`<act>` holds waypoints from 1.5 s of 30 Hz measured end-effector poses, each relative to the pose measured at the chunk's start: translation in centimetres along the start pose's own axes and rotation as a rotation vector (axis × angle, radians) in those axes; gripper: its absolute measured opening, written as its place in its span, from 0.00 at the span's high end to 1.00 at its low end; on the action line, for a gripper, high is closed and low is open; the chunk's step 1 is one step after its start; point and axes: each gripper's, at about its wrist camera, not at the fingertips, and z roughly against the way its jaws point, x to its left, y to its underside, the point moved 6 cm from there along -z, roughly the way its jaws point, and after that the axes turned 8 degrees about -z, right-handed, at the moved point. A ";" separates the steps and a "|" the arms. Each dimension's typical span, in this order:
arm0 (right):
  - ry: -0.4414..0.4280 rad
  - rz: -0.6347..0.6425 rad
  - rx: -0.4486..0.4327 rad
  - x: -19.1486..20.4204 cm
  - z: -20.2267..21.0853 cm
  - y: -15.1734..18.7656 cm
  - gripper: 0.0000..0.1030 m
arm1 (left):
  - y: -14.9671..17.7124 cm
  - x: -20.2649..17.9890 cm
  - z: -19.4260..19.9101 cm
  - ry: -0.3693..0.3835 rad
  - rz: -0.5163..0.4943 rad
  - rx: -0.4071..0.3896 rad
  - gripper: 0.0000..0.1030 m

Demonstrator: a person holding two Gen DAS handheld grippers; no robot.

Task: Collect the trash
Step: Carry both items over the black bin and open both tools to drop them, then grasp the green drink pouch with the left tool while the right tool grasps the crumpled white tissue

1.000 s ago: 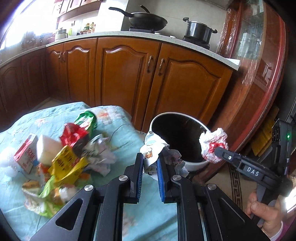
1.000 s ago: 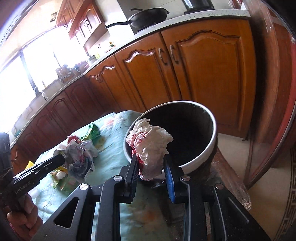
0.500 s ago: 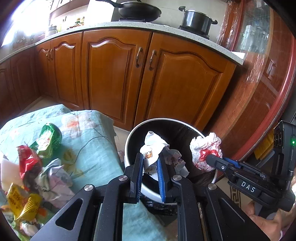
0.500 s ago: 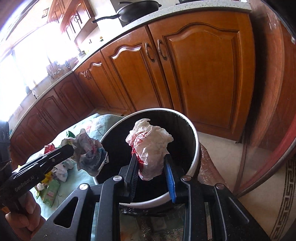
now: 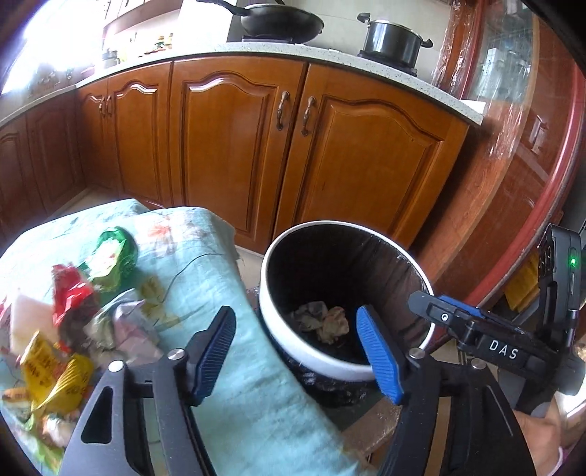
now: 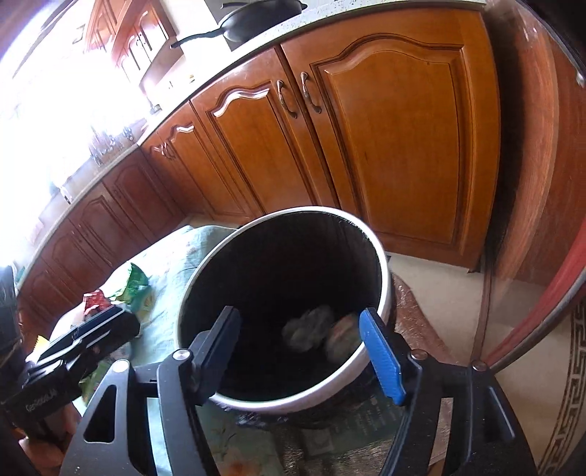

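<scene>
A round bin (image 5: pixel 278 322) with a white rim and a black liner stands beside the cloth-covered table; the right wrist view shows the bin (image 6: pixel 381 278) from above. Two crumpled wads (image 5: pixel 322 322) lie at its bottom, and those wads (image 6: pixel 318 331) look dim in the right wrist view. My left gripper (image 5: pixel 298 331) hovers at the bin's near rim, jaws opening, nothing between them. My right gripper (image 6: pixel 300 329) hangs over the bin mouth, jaws opening and empty. It appears as the right gripper (image 5: pixel 432 305) in the left wrist view. A pile of wrappers (image 5: pixel 69 322) stays on the table.
The table wears a light green floral cloth (image 5: pixel 227 359). Wooden kitchen cabinets (image 5: pixel 234 146) stand behind the bin, with a wok (image 5: pixel 282 18) and a pot (image 5: pixel 392 36) on the counter. A wooden glass-fronted cabinet (image 5: pixel 512 153) rises at the right. The left gripper (image 6: pixel 91 329) shows at the left of the right wrist view.
Both grippers moved over the bin and opened. The wad in the left gripper and the white-and-red wad in the right gripper dropped into the bin.
</scene>
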 end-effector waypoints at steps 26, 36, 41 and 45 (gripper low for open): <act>-0.196 0.056 0.121 12.7 1.1 11.4 0.14 | 12.0 10.0 16.9 -0.090 0.085 -0.019 0.30; -0.212 0.129 0.113 16.7 -0.7 11.9 0.15 | 11.7 15.7 18.3 -0.047 -0.039 -0.020 0.30; -0.210 0.123 0.120 17.5 -2.1 10.8 0.16 | 10.9 17.0 17.3 -0.005 -0.180 0.023 0.31; -0.216 0.138 0.137 18.4 -3.4 9.9 0.17 | 10.2 17.8 16.1 0.050 -0.256 0.089 0.31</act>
